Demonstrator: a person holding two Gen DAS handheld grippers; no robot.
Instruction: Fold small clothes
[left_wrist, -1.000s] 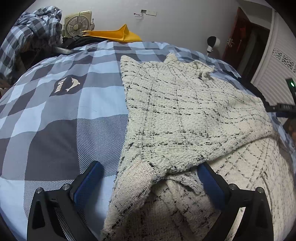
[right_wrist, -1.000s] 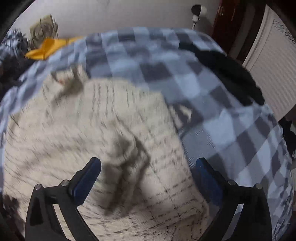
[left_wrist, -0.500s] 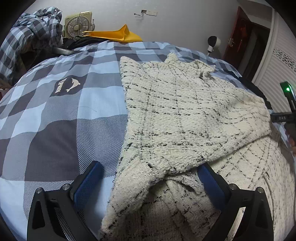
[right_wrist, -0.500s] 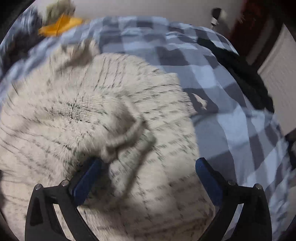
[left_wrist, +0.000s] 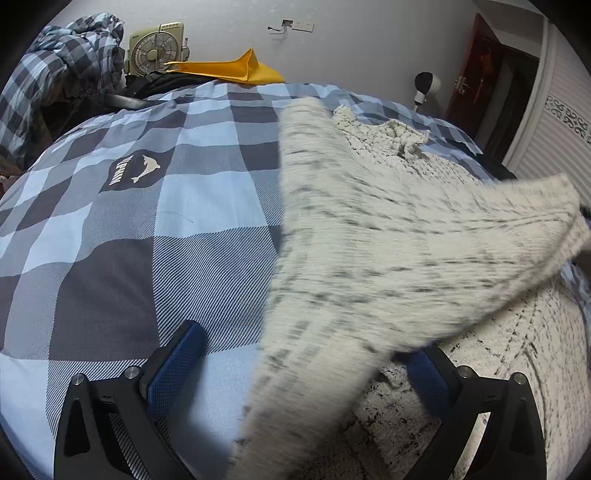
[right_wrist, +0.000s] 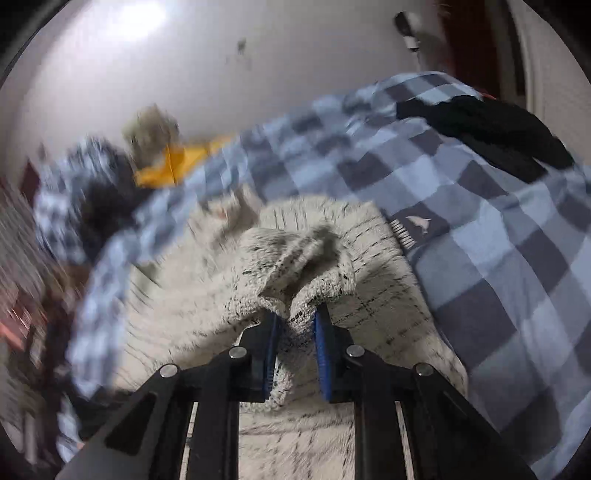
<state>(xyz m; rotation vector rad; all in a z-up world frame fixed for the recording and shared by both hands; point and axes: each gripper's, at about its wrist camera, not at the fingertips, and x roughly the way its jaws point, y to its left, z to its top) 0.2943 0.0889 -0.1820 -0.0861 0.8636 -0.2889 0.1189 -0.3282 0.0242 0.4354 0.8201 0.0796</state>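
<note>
Your right gripper (right_wrist: 295, 321) is closing, its blue pads already pinching a bunched fold of the cream knit sweater (left_wrist: 388, 236), which lies toward the right edge of the checked bedspread (left_wrist: 155, 229). Your left gripper (left_wrist: 299, 373) stands wide open, holding nothing, the sweater's raised flap above it.

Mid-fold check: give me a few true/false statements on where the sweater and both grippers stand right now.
1. The right gripper has cream sweater fabric bunched between its closing fingers. True.
2. The left gripper is clamped shut. False: its fingers stand wide apart.
3. The sweater lies on a blue checked bedcover. True.
4. The sweater is plain red. False: it is cream with thin dark lines.
5. A yellow item sits at the bed's far edge. True.
</note>
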